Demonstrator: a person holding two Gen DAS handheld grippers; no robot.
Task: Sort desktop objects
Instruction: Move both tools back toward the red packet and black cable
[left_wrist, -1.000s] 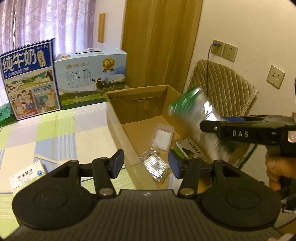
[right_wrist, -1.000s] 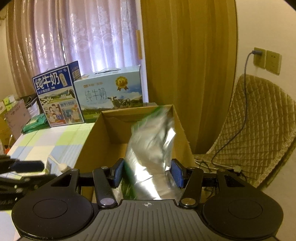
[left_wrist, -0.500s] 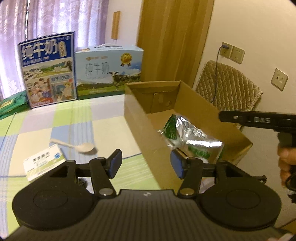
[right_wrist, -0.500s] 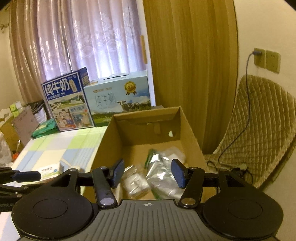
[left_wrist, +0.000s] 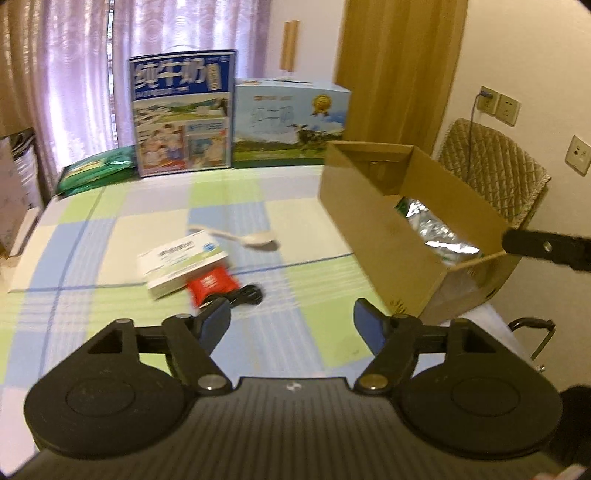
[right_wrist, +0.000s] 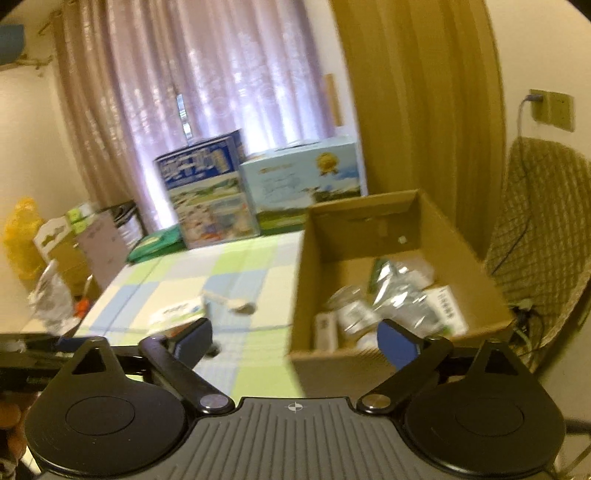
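Note:
An open cardboard box (left_wrist: 373, 236) (right_wrist: 306, 295) stands at the table's right edge, holding a silver-green foil bag (left_wrist: 439, 232) (right_wrist: 402, 306), a white medicine box (right_wrist: 448, 310) and other small packs. On the checked tablecloth lie a white medicine box (left_wrist: 183, 262) (right_wrist: 177, 314), a red packet (left_wrist: 210, 286) with a black item (left_wrist: 249, 293) beside it, and a pale spoon (left_wrist: 255, 239) (right_wrist: 236, 302). My left gripper (left_wrist: 291, 321) hangs open above the cloth, just short of the red packet. My right gripper (right_wrist: 295, 339) is open and empty, over the box's near left corner.
Two milk cartons (left_wrist: 184, 114) (left_wrist: 291, 122) stand at the table's far edge, with a green pack (left_wrist: 98, 170) to their left. A quilted chair (left_wrist: 491, 173) sits behind the box. Boxes and bags (right_wrist: 55, 266) crowd the floor left of the table.
The foil bag left my right gripper and now lies in the box. Both grippers have pulled back and swung left; the red packet and black item have come into the left view.

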